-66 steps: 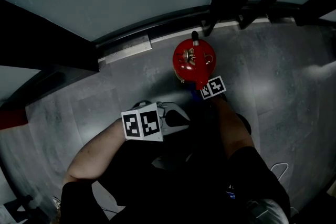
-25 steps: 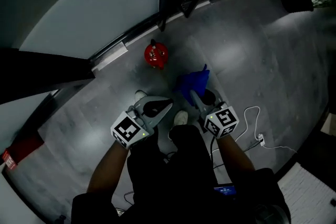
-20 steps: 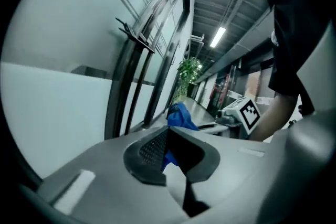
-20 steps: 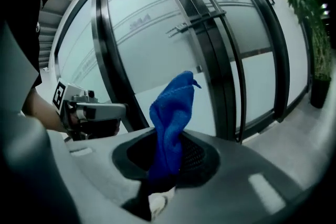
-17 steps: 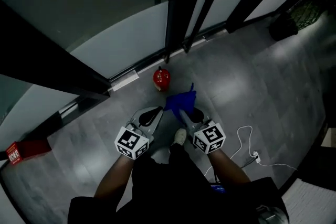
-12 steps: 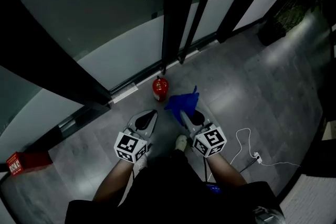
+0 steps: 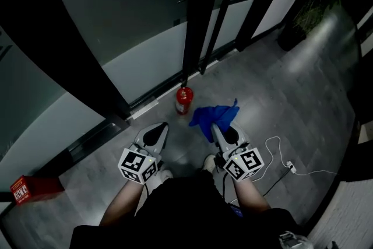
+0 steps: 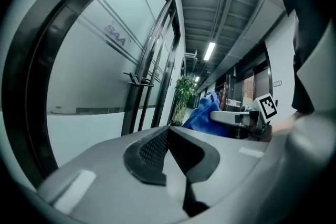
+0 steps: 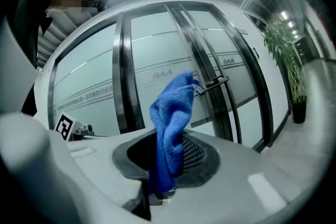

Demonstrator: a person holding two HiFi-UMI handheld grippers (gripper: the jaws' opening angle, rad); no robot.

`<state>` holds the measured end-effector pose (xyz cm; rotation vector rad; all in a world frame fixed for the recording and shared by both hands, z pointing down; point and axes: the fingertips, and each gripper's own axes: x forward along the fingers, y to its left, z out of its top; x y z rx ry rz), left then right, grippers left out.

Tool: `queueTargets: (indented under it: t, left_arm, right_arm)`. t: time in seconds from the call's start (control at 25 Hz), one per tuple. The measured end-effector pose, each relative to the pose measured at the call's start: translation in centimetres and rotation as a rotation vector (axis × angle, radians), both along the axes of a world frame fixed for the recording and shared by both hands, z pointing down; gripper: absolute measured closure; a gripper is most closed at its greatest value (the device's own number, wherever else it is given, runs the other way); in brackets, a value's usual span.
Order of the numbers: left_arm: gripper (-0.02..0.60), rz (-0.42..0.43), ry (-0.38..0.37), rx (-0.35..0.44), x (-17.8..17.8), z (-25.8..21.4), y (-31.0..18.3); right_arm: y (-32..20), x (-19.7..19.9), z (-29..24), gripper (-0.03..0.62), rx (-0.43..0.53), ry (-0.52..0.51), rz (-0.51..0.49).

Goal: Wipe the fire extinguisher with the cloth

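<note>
Head view: camera is looking steeply down at a grey floor (image 7: pixel 291 102), with a glass door (image 7: pixel 145 32) running across the top.
Count: 1 fire extinguisher (image 7: pixel 184 100), 1 cloth (image 7: pixel 213 116), 2 tongs, 1 white cable (image 7: pixel 280 151) and 1 red box (image 7: pixel 36 188) are showing.
Extinguisher position: it is standing on the floor just beside the door's bottom rail, ahead of both tongs.
Extinguisher axis: long axis is running vertical, with the valve end pointing up toward the camera.
Left tongs (image 7: pixel 157 128): they are sitting closed with nothing between them, as the left gripper view (image 8: pixel 168 131) is showing, and pointing at the door.
Right tongs (image 7: pixel 215 127): they are clamping the blue cloth, and the right gripper view (image 9: pixel 173 157) is showing it sticking up out of the pads (image 9: pixel 170 123).
Cloth vs extinguisher: the cloth is showing just right of the red body, not touching it.
Delta vs 2.6 s ago: then the camera was close over the extinguisher with the right tongs at it. Now the view is sitting much higher, the extinguisher is looking small, and both tongs are pulled back clear of it.
</note>
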<state>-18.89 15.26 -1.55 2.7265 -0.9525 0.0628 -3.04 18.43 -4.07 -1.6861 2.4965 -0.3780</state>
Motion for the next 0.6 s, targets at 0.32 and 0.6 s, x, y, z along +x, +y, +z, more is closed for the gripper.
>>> queueTargets:
  t: [0.32, 0.6]
  left_arm:
    - [0.574, -0.108, -0.003, 0.011, -1.6, -1.0, 1.3]
    - [0.574, -0.108, 0.015, 0.038, 0.8, -2.5, 1.1]
  right_arm:
    - [2.6, -0.7, -0.9, 0.511, 0.027, 0.044, -0.062]
    - [2.6, 1.8, -2.4, 0.511, 0.057, 0.100, -0.071]
